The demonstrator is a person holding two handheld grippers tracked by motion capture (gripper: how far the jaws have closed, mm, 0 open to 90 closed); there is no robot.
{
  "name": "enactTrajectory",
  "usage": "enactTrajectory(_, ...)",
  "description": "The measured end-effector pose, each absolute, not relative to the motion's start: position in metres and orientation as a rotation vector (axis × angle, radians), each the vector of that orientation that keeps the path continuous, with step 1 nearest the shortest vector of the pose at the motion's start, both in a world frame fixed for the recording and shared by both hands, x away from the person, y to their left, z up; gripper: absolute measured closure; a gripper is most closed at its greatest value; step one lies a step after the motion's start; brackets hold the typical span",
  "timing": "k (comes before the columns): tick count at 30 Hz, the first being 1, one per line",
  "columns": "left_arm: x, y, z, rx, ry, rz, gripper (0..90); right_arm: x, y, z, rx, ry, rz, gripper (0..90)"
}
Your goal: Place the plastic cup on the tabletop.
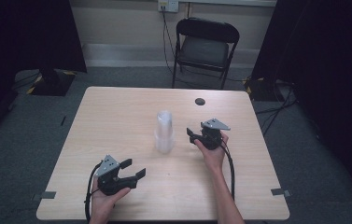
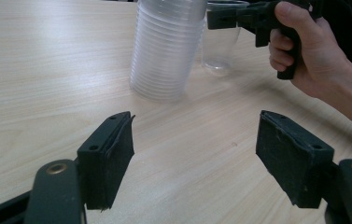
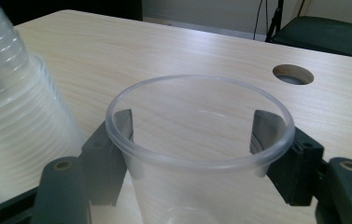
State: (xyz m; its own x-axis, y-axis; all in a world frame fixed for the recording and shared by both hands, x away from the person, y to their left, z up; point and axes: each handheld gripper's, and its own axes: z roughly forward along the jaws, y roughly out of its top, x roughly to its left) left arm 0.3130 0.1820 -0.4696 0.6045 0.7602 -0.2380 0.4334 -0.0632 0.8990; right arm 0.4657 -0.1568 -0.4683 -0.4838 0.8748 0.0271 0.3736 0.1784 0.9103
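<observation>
Right now the single clear plastic cup sits upright between the jaws of the right gripper, rim up, its long axis vertical; the black pads bracket its wall just under the rim on both sides and look to be clamped on it, so I read it as held. Whether its base is on the table or just off it I cannot tell. Just beside it, toward the person's left, stands the stack of nested clear cups, mouth down, also upright, near the table's middle. So: one loose cup, one stack, two grippers. The right hand is plainly the nearer one to both cup and stack. The left gripper hangs near the table's front edge, jaws spread wide with nothing between them, pointing toward the stack, which lies ahead of it and well apart. Farther back: one round cable hole in the tabletop, and one black folding chair behind the table.
</observation>
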Motion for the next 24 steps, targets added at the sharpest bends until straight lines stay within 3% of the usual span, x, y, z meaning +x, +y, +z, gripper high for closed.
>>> enactTrajectory(15, 0.315, 0.182, -0.470, 1.680, 1.021, 0.403, 22.8, 0.450, -0.162, -0.470, 1.162, 1.975, 1.232, 28.0)
enactTrajectory(24, 0.314, 0.182, -0.471, 1.686, 1.019, 0.416, 22.1, 0.453, -0.160, -0.478, 1.241, 2.013, 1.244, 19.3)
